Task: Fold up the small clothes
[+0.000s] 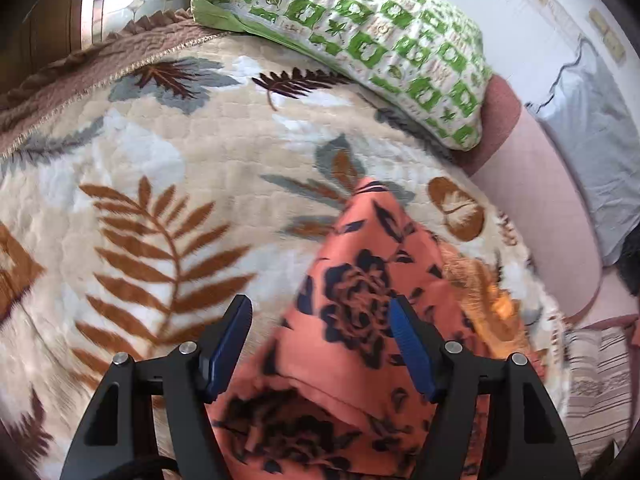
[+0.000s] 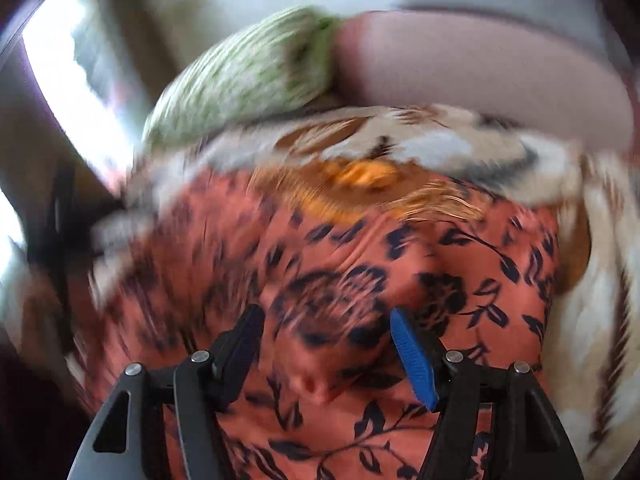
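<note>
Both hand-held grippers, left (image 1: pixel 320 344) and right (image 2: pixel 326 350), hover agape over the orange floral garment (image 1: pixel 360 280), poised to pinch its edges.

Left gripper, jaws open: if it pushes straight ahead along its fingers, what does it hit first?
Most likely the orange floral garment, which lies directly between and ahead of the left gripper. Depth is unclear in this fisheye view.

Before me, coral-orange garment (image 1: pixel 360 280) with dark navy floral print, lying rumpled on the bed, tapering to a point at its far end, one fold ridge across it
</note>
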`<state>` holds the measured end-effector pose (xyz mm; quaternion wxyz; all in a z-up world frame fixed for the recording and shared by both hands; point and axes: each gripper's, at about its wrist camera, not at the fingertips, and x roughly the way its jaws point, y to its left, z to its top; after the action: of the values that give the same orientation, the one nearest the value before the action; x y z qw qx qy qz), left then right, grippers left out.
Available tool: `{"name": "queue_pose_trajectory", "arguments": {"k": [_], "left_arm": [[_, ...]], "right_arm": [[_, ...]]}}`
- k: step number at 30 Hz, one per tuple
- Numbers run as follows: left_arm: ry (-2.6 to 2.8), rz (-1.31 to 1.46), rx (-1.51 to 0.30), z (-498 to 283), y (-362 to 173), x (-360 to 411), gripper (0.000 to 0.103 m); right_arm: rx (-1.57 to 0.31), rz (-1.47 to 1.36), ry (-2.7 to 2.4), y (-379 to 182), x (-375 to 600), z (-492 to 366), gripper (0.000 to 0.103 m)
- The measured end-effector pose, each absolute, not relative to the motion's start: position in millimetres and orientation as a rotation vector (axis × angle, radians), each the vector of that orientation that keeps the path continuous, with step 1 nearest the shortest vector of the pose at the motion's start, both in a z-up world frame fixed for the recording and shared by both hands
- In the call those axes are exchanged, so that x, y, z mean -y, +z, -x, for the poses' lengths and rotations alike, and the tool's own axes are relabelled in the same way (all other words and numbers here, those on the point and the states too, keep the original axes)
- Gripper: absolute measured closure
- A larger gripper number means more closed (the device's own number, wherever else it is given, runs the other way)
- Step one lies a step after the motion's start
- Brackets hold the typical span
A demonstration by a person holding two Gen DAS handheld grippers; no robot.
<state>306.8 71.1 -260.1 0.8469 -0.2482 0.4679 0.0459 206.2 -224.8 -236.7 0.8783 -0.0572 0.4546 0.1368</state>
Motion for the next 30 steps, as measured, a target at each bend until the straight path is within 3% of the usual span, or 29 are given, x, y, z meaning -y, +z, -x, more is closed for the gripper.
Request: {"name": "queue_pose_trajectory", "arguments": {"k": [4,5,6,8,9,13,17,19,23,25,30], "left_arm": [[0.084,0.46,-1.092,-313.5,-277.8,-62.6,0.032],[0.088,0.44,-1.082,-311.6,-276.6,-59.3,0.032],[0.088,0.414,-1.075,-310.4,-273.9,-56.9,0.032],[0.089,0.385,-1.072,-311.1,-271.7,-55.6,0.032],[0.098,0.381,-1.072,-311.9,-273.4,-57.8,0.032],[0.096,0.351,-1.078,-314.4,-272.9,-55.9,0.032],[0.095,0.331,-1.087,-318.5,-272.0,-56.8,0.032],[0.125,0.308,-1.062,-316.3,-265.9,-58.9,0.032],[0.172,0.256,-0.971,-310.8,-246.5,-61.2,0.032],[0.168,0.256,-0.922,-307.6,-237.7,-60.5,0.032],[0.077,0.221,-0.873,-304.4,-229.8,-34.3,0.032]], "right_arm": [[-0.884,0.346,0.16,-257.2,202.8,-203.3,0.038],[-0.887,0.267,0.15,-254.1,214.5,-208.5,0.045],[-0.898,0.191,0.133,-250.2,226.3,-214.7,0.068],[-0.889,0.003,0.072,-240.1,264.2,-223.8,0.076],[-0.891,-0.057,0.035,-236.9,279.6,-227.1,0.085],[-1.031,-0.363,0.0,-254.8,342.5,-225.2,0.089],[-1.169,-0.501,0.067,-270.7,368.2,-215.8,0.086],[-1.169,-0.414,0.084,-262.1,365.8,-209.6,0.074],[-1.132,-0.284,0.062,-242.1,371.8,-198.3,0.066],[-1.07,-0.289,0.007,-232.3,385.6,-193.8,0.03],[-0.941,-0.47,0.033,-223.7,400.9,-201.6,0.028]]}}
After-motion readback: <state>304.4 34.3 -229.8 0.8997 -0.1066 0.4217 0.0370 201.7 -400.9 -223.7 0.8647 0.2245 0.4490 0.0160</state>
